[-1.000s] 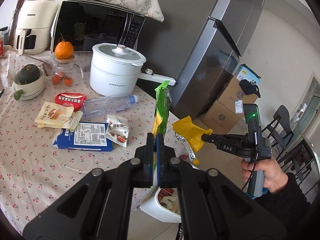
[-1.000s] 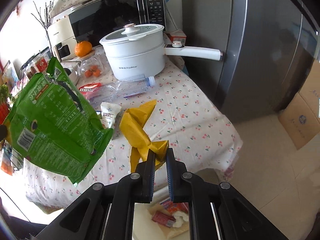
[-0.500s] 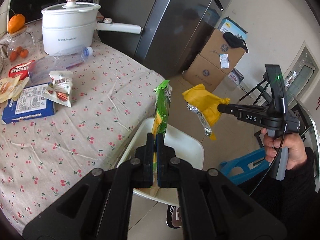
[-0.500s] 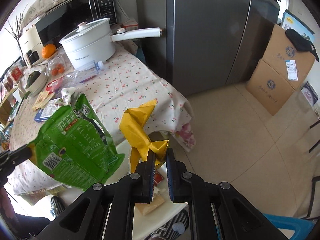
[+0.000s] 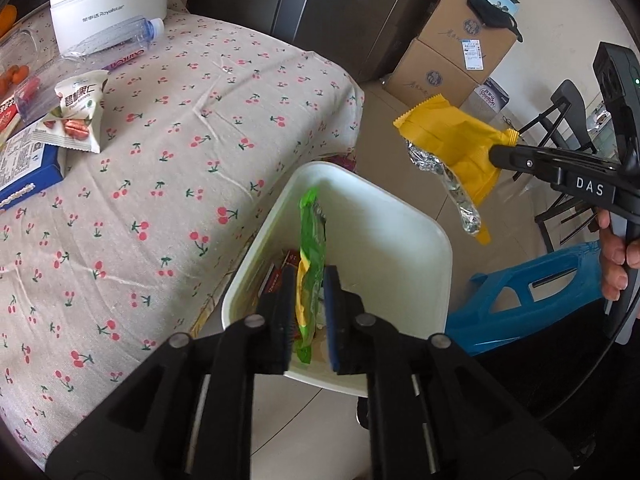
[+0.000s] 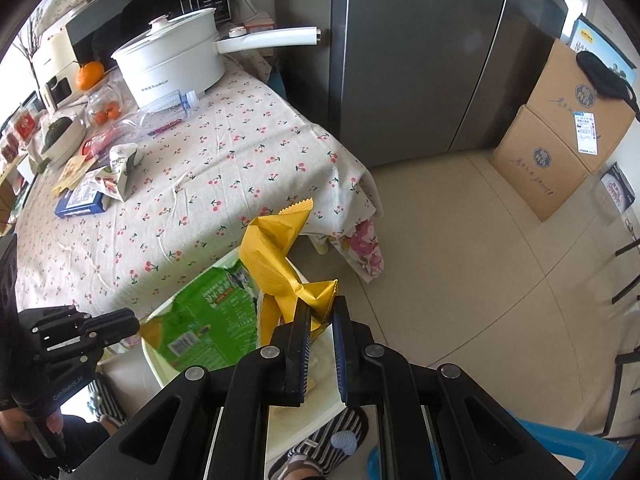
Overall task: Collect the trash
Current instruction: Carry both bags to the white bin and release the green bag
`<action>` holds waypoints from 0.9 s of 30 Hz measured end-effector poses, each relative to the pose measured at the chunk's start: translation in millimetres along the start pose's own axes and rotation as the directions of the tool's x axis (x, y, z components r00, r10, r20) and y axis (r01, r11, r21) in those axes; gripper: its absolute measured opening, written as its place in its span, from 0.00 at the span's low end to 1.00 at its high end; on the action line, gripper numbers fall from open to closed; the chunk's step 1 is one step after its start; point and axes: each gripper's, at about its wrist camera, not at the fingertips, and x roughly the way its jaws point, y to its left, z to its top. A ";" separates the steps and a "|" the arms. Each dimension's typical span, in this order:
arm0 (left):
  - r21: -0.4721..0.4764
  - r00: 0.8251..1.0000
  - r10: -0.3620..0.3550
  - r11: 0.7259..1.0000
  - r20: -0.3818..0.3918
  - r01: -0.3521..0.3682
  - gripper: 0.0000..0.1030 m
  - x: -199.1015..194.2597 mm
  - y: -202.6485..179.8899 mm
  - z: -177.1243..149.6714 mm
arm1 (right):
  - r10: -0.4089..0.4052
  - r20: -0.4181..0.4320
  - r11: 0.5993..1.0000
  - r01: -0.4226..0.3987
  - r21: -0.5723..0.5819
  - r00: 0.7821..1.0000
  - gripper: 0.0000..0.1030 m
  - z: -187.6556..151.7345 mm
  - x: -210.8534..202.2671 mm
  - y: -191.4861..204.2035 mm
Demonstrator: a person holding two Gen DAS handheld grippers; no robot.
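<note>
Our left hand-held gripper hangs over the white bin, which stands tight against the surface edge, jaws apart around the green bag. Our right hand-held gripper pinches the yellow wrapper above open floor. Only the left view shows "DAS" on the right tool; the pot reads "Royalstar".

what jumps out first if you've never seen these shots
The green snack bag hangs between the parted left tongs over the white trash bin beside the cherry-print tablecloth. To its right, the right tongs hold a yellow wrapper above the bin.
</note>
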 end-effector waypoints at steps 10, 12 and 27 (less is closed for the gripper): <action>0.002 0.980 0.175 0.984 0.091 -0.176 0.77 -54.3 27.2 -11.3 | 0.000 -0.053 0.997 -0.003 -0.072 0.999 0.11 -2.2 17.0 20.4; -0.013 0.974 0.202 0.979 0.101 -0.201 0.78 -64.4 36.2 -16.0 | 0.002 -0.065 0.996 -0.008 -0.090 0.998 0.11 -2.8 20.9 26.9; -0.190 0.926 0.352 0.927 0.140 -0.323 0.92 -120.7 112.6 -46.2 | 0.005 -0.153 0.981 -0.034 -0.191 0.988 0.13 -2.1 53.0 78.5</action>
